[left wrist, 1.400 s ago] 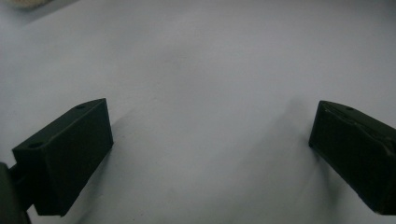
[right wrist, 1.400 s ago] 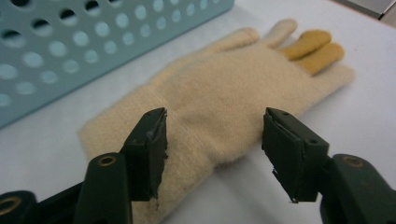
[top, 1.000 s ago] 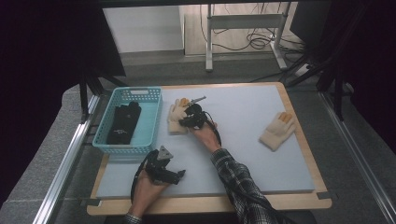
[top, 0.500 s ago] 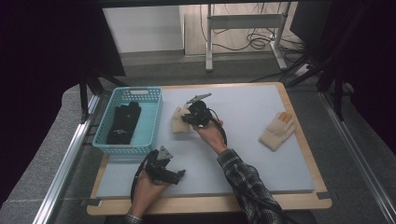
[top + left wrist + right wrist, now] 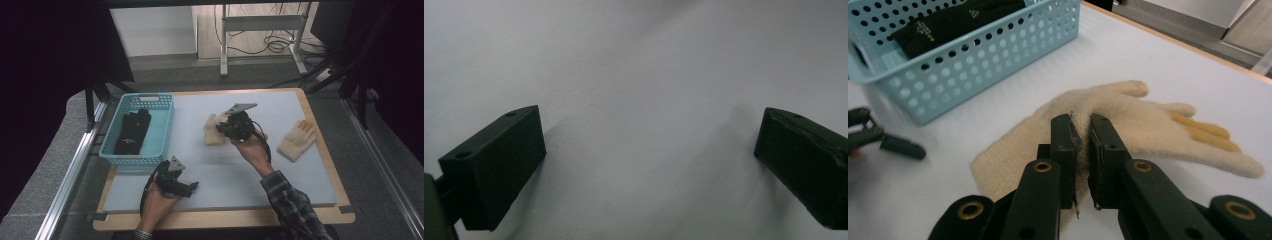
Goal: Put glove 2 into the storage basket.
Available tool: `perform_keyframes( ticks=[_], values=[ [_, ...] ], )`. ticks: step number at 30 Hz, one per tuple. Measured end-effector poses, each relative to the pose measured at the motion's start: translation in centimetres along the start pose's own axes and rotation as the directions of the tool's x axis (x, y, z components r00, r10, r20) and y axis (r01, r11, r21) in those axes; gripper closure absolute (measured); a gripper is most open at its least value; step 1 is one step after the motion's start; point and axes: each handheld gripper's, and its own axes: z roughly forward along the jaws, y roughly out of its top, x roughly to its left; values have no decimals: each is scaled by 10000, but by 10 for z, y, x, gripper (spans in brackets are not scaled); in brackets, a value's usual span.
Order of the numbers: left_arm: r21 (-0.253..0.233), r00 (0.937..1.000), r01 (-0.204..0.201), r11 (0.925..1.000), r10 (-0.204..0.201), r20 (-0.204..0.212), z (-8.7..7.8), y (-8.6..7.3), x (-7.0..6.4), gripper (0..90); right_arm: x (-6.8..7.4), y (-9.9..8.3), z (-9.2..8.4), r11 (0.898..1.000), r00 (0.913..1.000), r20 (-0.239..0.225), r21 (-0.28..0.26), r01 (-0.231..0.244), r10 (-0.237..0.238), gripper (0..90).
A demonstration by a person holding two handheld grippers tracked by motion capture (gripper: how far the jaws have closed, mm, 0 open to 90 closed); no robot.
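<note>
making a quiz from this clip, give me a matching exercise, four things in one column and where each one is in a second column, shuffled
Things:
1. black gloves
2. cream glove
3. second cream glove
4. left gripper

Places or states:
A. lying alone near the right edge of the table mat
B. jaws wide apart, low over bare mat at the near edge
C. pinched in the right gripper near the middle of the mat
D. inside the light blue basket

Pairs: 1-D, 2-C, 3-A, 4-B
</note>
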Motion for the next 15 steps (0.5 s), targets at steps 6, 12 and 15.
perform_keyframes(
  ticks=[6,12,15],
  values=[
    [-34,10000,23,10000,-23,-11,0,0,0,4,4,-37,-26,9991,9990,131,-47,-429,430,807],
    [-15,10000,-12,10000,12,-8,0,0,0,5,13,-77,-33,9973,9975,122,247,-696,694,763],
    [-4,10000,-25,10000,25,-19,0,0,0,5,16,-87,-37,9976,9978,237,300,-628,621,635]
  ],
)
